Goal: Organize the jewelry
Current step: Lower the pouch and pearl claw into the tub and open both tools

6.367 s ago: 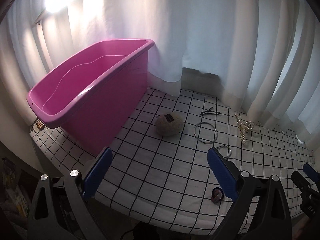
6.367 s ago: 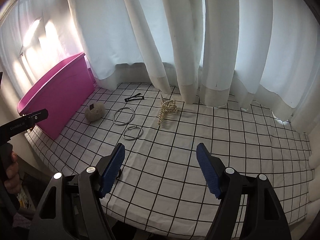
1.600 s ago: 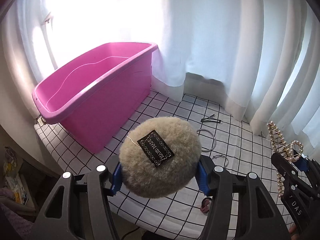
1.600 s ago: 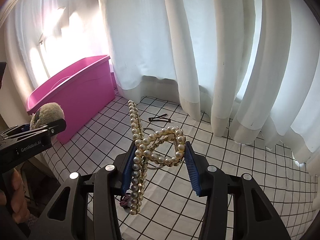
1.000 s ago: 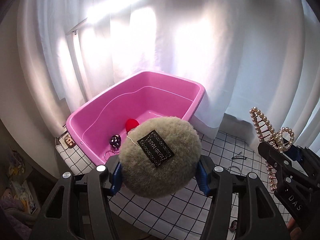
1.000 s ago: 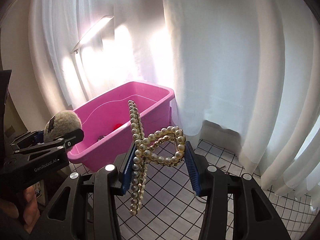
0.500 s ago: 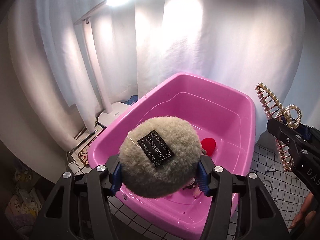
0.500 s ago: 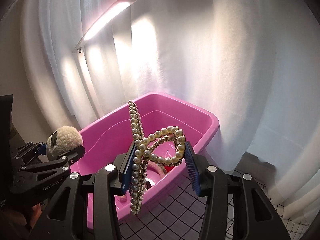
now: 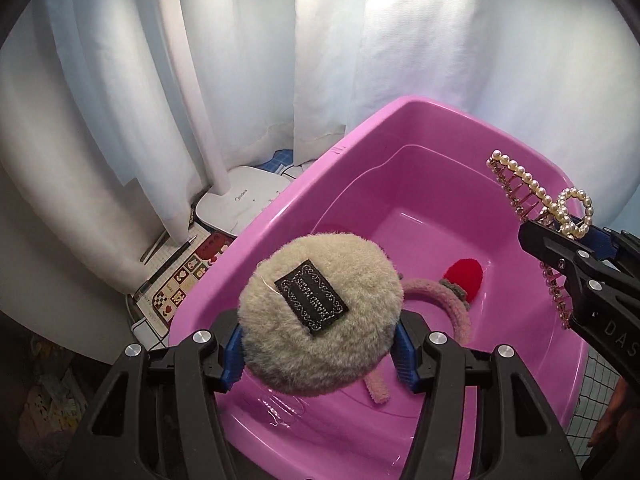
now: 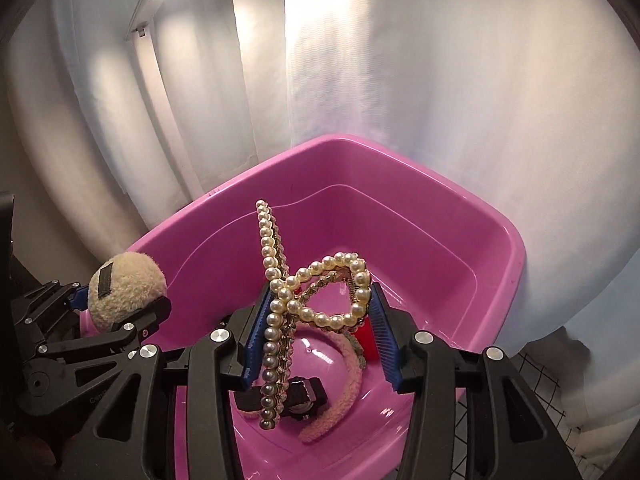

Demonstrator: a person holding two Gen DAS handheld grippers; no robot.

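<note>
My left gripper is shut on a beige fluffy puff with a black label, held above the near left part of the pink tub. My right gripper is shut on a pearl hair claw, which hangs over the tub's middle. In the left wrist view the pearl claw and the right gripper show at the right edge. The puff shows at the left in the right wrist view. Inside the tub lie a pink fuzzy headband, a red piece and a dark watch.
A white desk lamp stands behind the tub, against white curtains. Pens and a patterned card lie by the lamp's foot. The checked tablecloth shows at the lower right of the tub.
Both grippers have swung left with their loads and dropped lower over the tub. The tub's inside now fills both views, and the headband and watch have come into sight.
</note>
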